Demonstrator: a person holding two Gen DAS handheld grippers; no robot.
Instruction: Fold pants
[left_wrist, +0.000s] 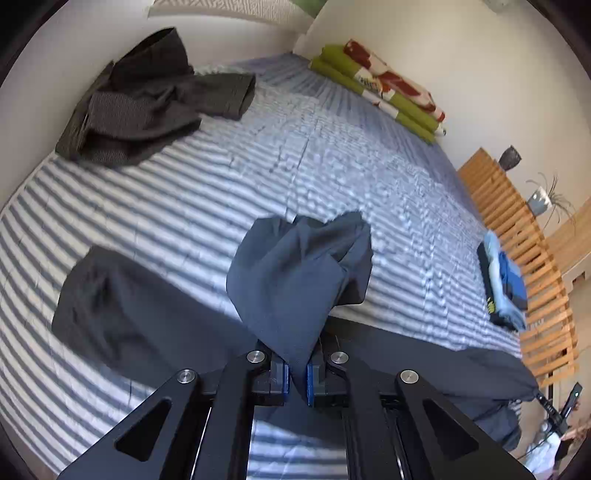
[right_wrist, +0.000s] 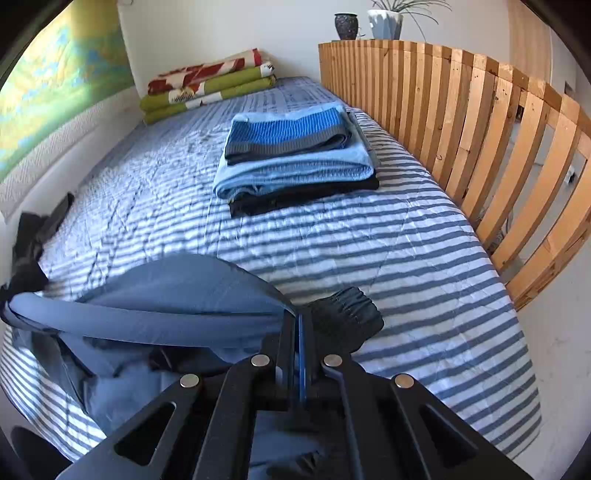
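Pinching a bunched peak of cloth, the left gripper (left_wrist: 295, 380) has its blue pads shut on the pants (left_wrist: 295, 273), and the right gripper (right_wrist: 297, 354) is likewise clamped tight on a fold of the same slate-blue fabric, next to an elasticated cuff (right_wrist: 347, 314). This looks like the first fold in progress: both grippers hold cloth lifted off the bed (left_wrist: 258, 166) near its front edge, while one trouser leg (left_wrist: 110, 306) lies flat toward the left side of the bed. The next move probably calls for carrying both held ends together across the garment and laying them down evenly, keeping the fabric taut enough not to bunch. Further out, a stack of folded clothes (right_wrist: 295, 158) sits by the slatted wooden rail (right_wrist: 461, 129), well apart from the pants, and a crumpled dark garment (left_wrist: 147, 99) lies toward the far left corner.
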